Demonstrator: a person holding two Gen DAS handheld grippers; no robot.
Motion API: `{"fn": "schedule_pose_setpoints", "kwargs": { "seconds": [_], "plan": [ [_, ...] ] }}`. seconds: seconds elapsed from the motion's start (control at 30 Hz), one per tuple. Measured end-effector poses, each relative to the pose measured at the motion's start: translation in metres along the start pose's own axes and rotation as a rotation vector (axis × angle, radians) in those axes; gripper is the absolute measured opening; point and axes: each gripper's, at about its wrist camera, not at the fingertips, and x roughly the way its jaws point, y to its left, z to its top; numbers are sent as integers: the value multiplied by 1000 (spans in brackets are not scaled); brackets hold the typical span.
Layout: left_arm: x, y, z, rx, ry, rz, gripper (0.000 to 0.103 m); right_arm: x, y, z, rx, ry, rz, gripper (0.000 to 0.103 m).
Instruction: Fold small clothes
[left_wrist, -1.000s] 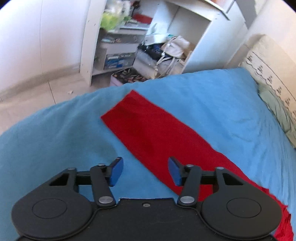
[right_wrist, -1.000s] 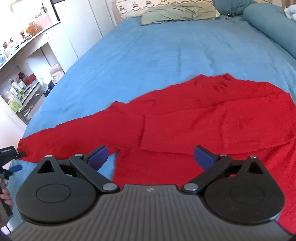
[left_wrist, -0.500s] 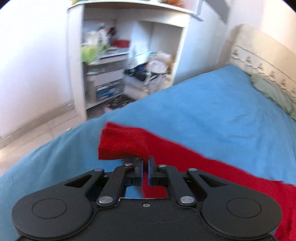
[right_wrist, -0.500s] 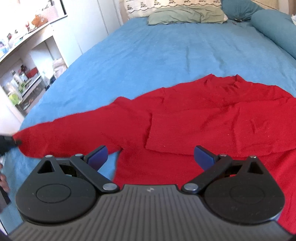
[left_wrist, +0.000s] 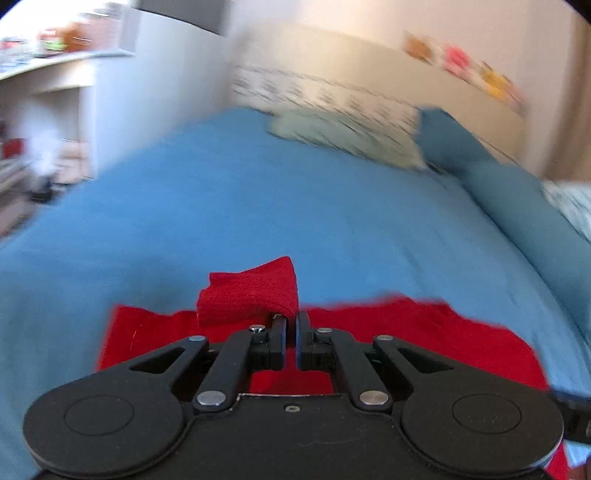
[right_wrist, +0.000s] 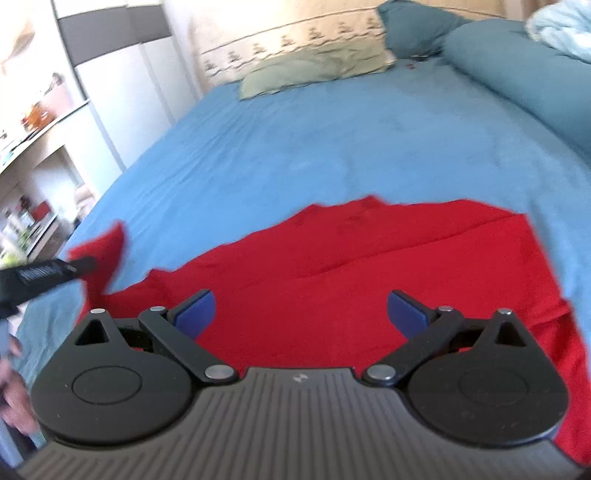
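Bed (right_wrist: 295, 155): blue cover, pillows at the far end; it carries the whole garment.
Red sweater (right_wrist: 369, 280): lies spread flat on the near part of the bed, its body directly ahead of both tools; one sleeve is already folded across the chest, seen as a long diagonal edge.
Left sleeve (left_wrist: 251, 295): a second ago it lay stretched flat toward the bed's edge; now its cuff end is lifted clear of the cover and bunched, carried inward over the sweater's body.
Left tool (left_wrist: 290, 321): was apart a second ago, has just been closing, and is now clamped on the sleeve cuff, cloth pinched between its pads; in the right wrist view it shows at the left edge with the cuff hanging from it.
Right tool (right_wrist: 299, 314): fingers wide apart, nothing between them, hovering over the sweater's lower body.
Meaning for the task: the second sleeve fold appears under way; the cuff probably needs laying across the chest and releasing before the body can be folded.
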Motion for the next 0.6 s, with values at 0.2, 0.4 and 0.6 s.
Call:
{"fn": "schedule_pose_setpoints", "kwargs": {
  "seconds": [0.2,0.4,0.6],
  "plan": [
    [59,-79,-48,82,168,-104,4,2,-62,0,30,18,-46,103],
    [86,-95,-70,95,254,-81,5,11,-98,-7,73,64,-51,103],
    [67,-82,-54,88,243,-78,67,5,-97,3,67,69,4,103]
  ]
}}
